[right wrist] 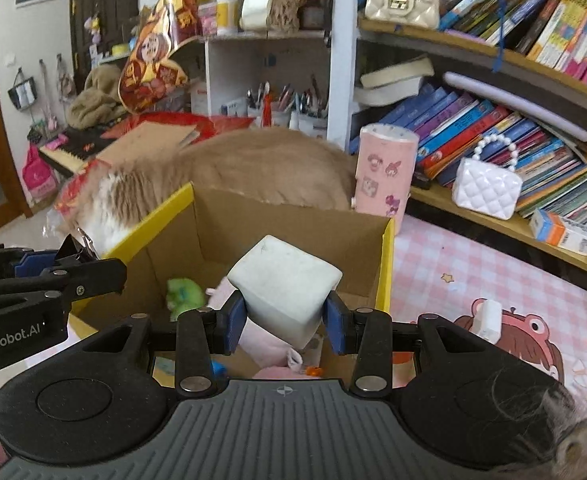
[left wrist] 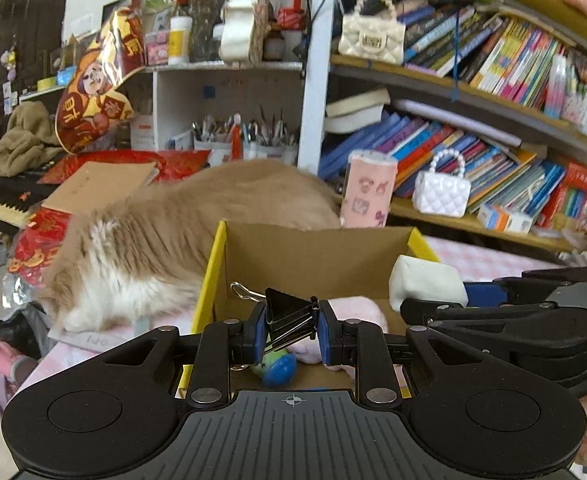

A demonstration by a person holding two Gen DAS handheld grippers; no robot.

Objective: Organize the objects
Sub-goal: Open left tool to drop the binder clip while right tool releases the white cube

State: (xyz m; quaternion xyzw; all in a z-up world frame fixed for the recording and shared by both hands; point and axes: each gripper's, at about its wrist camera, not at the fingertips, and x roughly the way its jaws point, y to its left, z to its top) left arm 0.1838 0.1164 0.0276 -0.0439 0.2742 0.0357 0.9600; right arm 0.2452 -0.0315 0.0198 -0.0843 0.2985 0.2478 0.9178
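Note:
My left gripper (left wrist: 291,330) is shut on a black binder clip (left wrist: 289,314) and holds it over the open cardboard box with yellow edges (left wrist: 313,256). My right gripper (right wrist: 285,320) is shut on a white foam block (right wrist: 285,288), also above the box (right wrist: 277,220). The block and the right gripper show at the right of the left wrist view (left wrist: 427,284). In the box lie a pink cloth (left wrist: 357,310), a green and blue toy (left wrist: 275,366) and other small things. The left gripper with the clip shows at the left of the right wrist view (right wrist: 73,252).
A tan and white cat (left wrist: 181,240) lies right behind and left of the box. A pink cylinder holder (right wrist: 385,172) stands behind the box's right corner. Bookshelves with two small handbags (right wrist: 487,188) fill the right. A small white object (right wrist: 487,318) lies on the pink checked mat.

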